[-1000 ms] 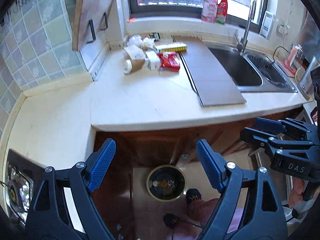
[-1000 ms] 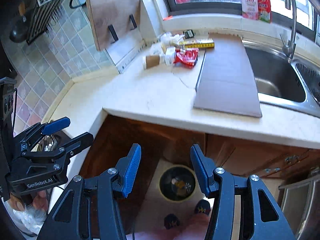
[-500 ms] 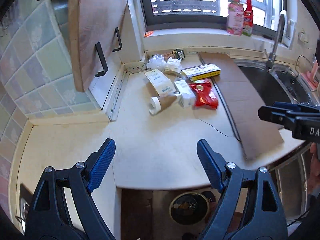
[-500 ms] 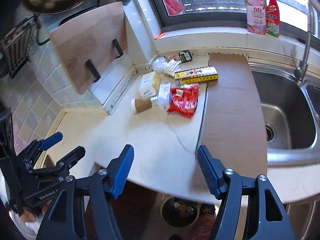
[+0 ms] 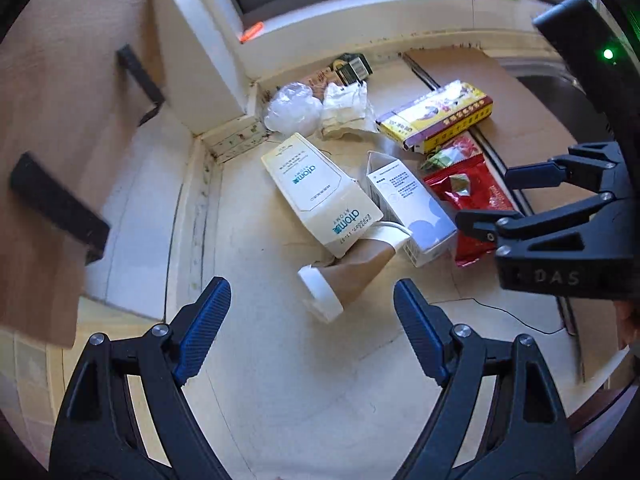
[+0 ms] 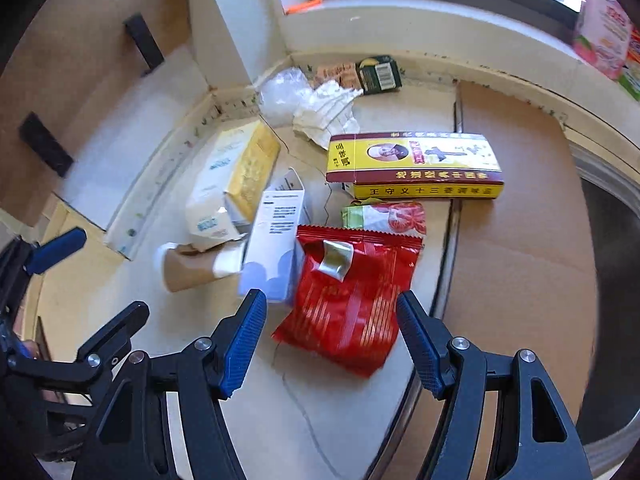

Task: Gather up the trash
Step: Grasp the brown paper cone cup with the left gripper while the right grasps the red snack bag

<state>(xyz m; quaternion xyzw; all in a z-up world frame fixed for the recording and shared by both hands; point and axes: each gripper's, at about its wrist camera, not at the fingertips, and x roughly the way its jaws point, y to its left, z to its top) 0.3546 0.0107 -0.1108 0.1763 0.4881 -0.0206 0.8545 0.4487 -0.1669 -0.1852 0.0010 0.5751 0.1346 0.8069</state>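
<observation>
My right tool [image 6: 331, 338] has just been opening and hangs empty over the red bag [image 6: 349, 295], which looks light, crinkly and slippery, so I'd pinch its middle.

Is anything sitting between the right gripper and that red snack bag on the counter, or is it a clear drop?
Nothing visible blocks it. The right gripper is open, and the red snack bag lies uncovered on top, its near end already between the jaws. The white carton sits right beside the bag's left edge, near the left finger.
</observation>
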